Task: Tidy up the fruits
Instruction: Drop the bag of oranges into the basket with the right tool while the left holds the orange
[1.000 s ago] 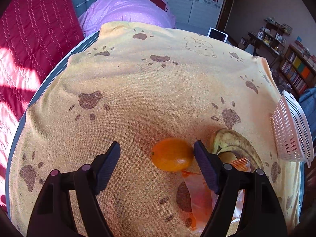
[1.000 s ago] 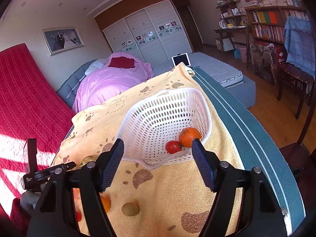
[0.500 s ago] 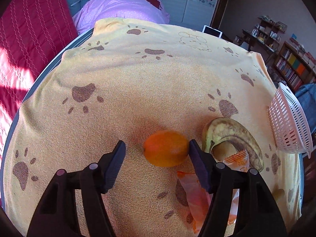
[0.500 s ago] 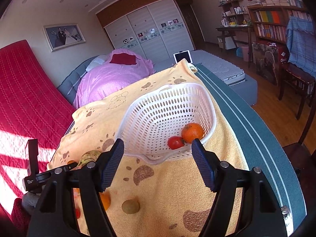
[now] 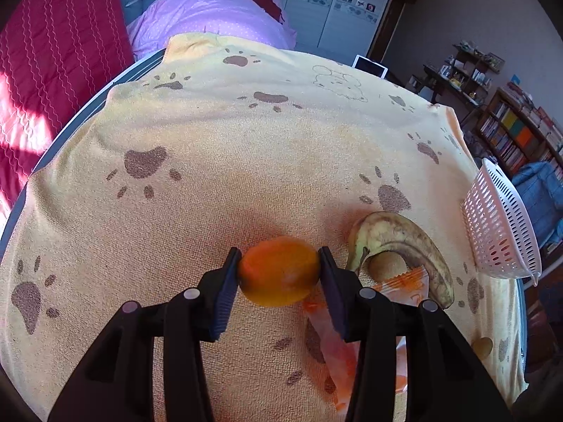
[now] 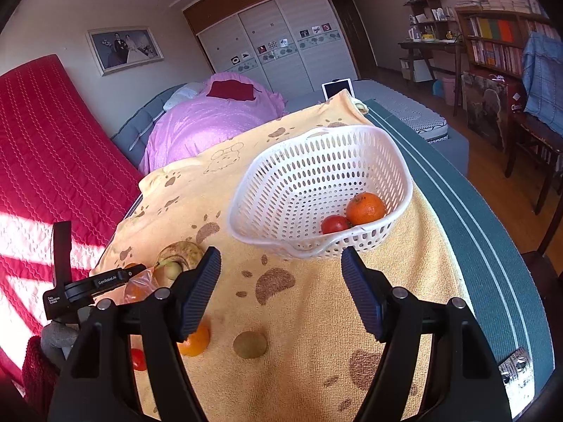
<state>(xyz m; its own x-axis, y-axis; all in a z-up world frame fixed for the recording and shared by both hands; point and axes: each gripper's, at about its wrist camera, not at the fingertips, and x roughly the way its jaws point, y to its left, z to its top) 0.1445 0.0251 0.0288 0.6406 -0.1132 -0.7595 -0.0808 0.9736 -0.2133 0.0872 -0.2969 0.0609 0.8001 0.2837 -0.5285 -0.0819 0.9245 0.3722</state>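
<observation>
while the left hand-held gripper (image 5: 279,274) was clamped on the orange fruit (image 5: 279,276), both pads touching its sides, it sat just above the paw-print towel (image 5: 246,161), banana (image 5: 401,242) just to its right. right hand-held gripper (image 6: 281,281) was wide open, holding nothing, near the white basket (image 6: 299,176). basket held a tangerine (image 6: 366,208) and a red fruit (image 6: 334,224), touching. another orange (image 6: 194,343) lay on the towel by its left finger.

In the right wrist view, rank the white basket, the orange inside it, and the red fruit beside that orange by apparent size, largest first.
1. White basket, by far the largest.
2. Orange.
3. Red fruit, partly hidden by the basket rim, yet it looks smaller than the orange touching it.
</observation>
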